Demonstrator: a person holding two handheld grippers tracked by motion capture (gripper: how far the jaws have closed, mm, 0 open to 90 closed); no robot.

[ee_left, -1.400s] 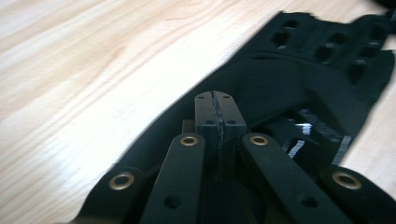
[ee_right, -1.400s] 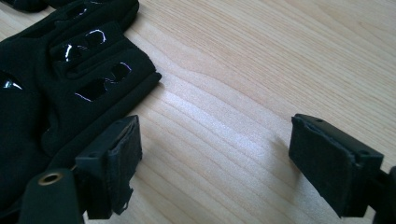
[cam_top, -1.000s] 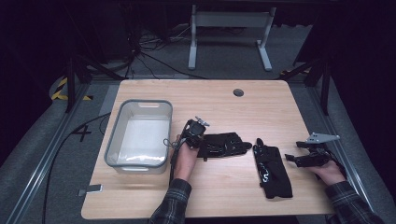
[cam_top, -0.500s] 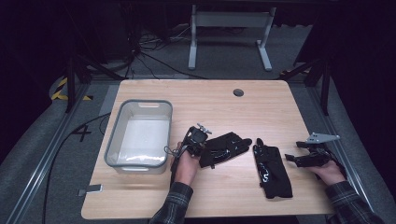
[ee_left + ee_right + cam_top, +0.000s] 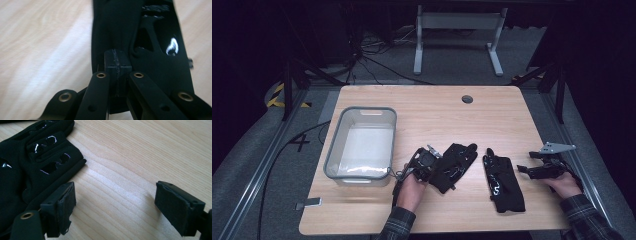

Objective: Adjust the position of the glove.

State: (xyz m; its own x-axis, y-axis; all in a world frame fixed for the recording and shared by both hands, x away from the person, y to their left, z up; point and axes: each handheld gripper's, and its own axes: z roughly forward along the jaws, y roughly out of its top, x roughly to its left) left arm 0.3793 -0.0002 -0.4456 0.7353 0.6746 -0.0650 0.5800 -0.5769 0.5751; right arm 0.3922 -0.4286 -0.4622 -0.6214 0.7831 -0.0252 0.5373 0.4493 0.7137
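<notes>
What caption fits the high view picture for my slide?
Left claw shut on one black glove, right claw open beside the other glove, near a clear bin.

A clear plastic bin (image 5: 362, 145) is sitting on the wooden table (image 5: 437, 115), near its left edge; 1 metal stand (image 5: 457, 30) is standing behind.

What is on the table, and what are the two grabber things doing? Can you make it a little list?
table: light wood table
bin: clear plastic bin, on the table's left part
left glove: black glove, its cuff pinched by the left gripper
right glove: second black glove, lying flat near the middle
left gripper: jaws shut on the black glove's fabric, close to the bin
right gripper: right gripper, jaws open, nothing between them, beside the second black glove
</notes>
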